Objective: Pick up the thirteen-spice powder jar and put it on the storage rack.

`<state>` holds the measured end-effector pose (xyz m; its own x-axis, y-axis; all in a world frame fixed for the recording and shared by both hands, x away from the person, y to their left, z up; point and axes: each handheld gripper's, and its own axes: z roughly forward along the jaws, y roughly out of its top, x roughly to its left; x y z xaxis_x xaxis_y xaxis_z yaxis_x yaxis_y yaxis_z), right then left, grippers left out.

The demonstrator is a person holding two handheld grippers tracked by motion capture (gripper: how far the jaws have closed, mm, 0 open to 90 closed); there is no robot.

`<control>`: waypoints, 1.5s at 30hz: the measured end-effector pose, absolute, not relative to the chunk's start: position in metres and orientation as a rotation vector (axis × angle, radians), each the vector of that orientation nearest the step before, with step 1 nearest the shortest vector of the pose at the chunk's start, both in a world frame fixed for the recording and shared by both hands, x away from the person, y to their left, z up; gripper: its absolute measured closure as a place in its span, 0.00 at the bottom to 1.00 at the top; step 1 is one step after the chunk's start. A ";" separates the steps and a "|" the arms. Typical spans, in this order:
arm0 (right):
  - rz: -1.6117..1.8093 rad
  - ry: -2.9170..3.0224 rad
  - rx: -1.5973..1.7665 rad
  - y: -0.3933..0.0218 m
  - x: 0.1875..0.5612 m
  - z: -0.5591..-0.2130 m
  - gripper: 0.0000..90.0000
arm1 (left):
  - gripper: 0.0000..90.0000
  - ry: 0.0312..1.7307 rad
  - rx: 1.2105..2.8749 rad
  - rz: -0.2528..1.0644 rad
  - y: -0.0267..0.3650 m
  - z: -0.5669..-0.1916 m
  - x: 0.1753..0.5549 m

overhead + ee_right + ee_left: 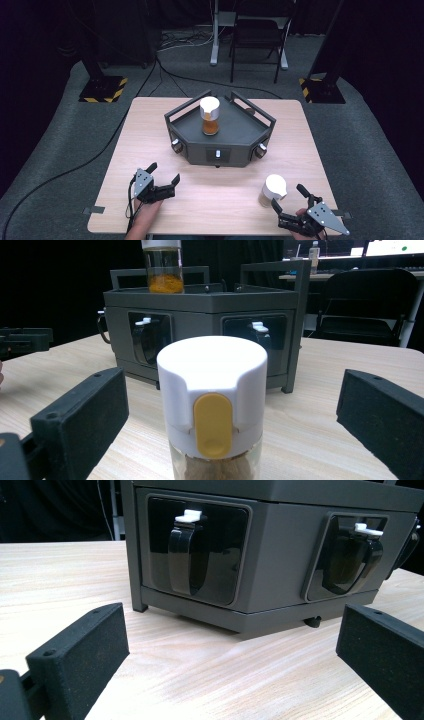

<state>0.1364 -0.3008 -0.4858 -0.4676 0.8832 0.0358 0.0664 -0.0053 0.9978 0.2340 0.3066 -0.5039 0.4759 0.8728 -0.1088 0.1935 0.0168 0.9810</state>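
Black foam jaws on the left hand-held gripper are spread wide over bare tabletop, holding nothing. Over on the right, the spice jar stands near the front edge, dead centre between the gaping jaws of the right hand-held gripper. Looks like light, slick, stiff glass, so I'd pinch the body below the white cap.

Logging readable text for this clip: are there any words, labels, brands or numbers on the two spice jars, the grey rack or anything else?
None can be read.
Near spice jar: plain white cap, yellow tab, no print.
Jar on the rack: no label visible.
Grey rack: unmarked.
Background monitor: too small and blurred to read.
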 end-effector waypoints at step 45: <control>1.526 1.709 1.022 -0.281 0.171 -0.471 0.01 | 0.00 0.976 1.497 0.682 0.307 -0.504 0.235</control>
<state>0.1710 -0.2806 -0.4714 -0.5066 0.8610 0.0447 0.1415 0.0319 0.9894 0.2347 0.3067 -0.5036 0.4826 0.8691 -0.1083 0.1976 0.0124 0.9802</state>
